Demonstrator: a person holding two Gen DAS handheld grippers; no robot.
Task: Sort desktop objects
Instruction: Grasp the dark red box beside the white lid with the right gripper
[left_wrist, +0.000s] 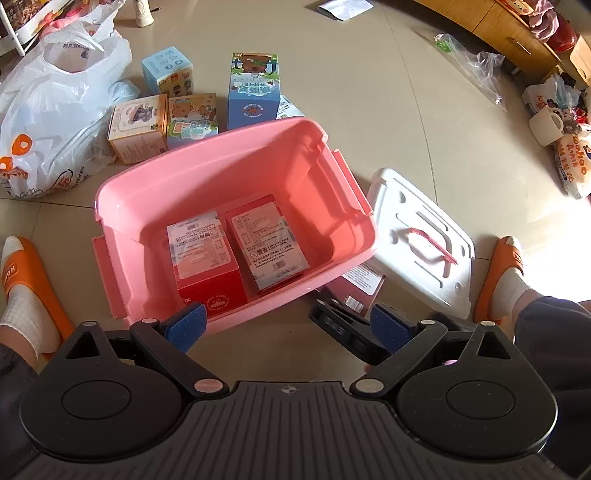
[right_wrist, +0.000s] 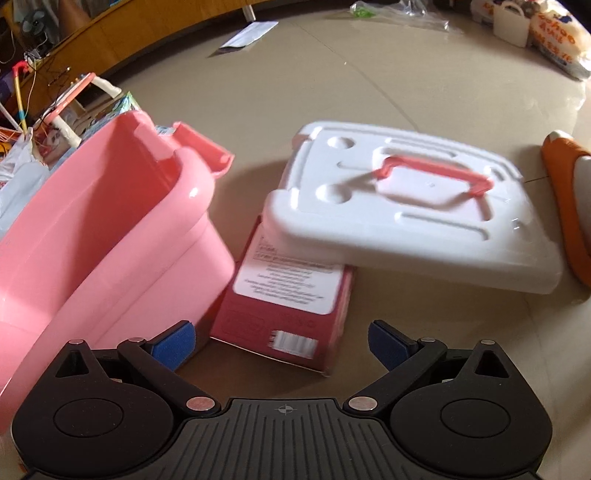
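An open pink bin (left_wrist: 122, 192) stands on the floor with a red box (left_wrist: 207, 266) and a pink-and-blue box (left_wrist: 267, 243) lying label up inside. My left gripper (left_wrist: 288, 326) is open over the bin's near wall, holding nothing. Several more cartoon boxes stand beyond the bin, among them a tall blue box (left_wrist: 253, 90) and an orange box (left_wrist: 136, 127). A dark pink box (right_wrist: 284, 299) lies on the floor beside the bin (right_wrist: 110, 221), its far end under the white lid (right_wrist: 406, 229). My right gripper (right_wrist: 280, 343) is open just short of that box.
The white lid (left_wrist: 421, 236) with a pink handle rests right of the bin. A white plastic bag (left_wrist: 48, 122) sits at the left. A person's feet in orange slippers (left_wrist: 26, 280) (left_wrist: 506, 273) flank the bin. A mug (left_wrist: 546, 125) and bags lie at the far right.
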